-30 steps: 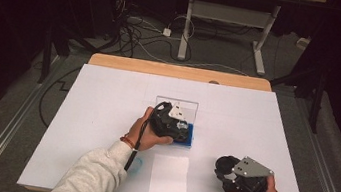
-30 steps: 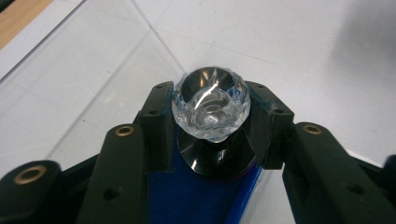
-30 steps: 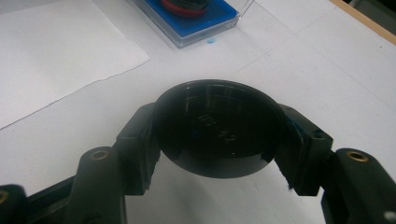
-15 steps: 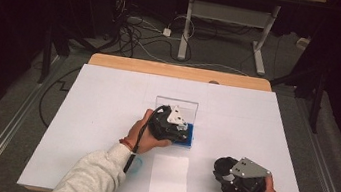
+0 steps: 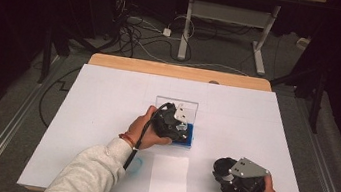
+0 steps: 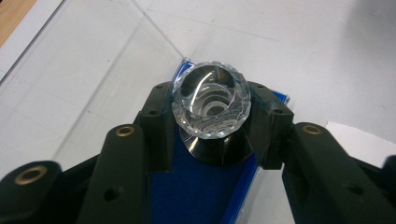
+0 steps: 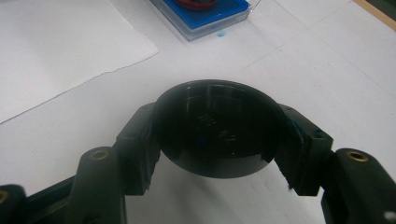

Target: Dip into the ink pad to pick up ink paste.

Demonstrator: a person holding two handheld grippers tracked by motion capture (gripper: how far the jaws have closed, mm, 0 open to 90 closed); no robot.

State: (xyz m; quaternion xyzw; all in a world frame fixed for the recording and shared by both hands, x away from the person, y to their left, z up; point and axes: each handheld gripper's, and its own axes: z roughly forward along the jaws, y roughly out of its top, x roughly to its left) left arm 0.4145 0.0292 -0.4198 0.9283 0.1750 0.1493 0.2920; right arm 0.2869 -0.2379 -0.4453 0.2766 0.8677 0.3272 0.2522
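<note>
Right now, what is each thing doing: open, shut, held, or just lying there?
Left tool: shut on the faceted glass piece.
Faceted glass piece: upright, gripped, over the blue pad.
Blue pad: flat under the glass piece.
Right tool: shut on the black round cap.
Black round cap: gripped, hollow side facing the camera.
Paper sheet: lying flat on the table.

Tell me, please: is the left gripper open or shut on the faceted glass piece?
Shut on it. In the left gripper view, the left gripper has both jaws pressed against the sides of the faceted glass piece, above the blue tray.
</note>
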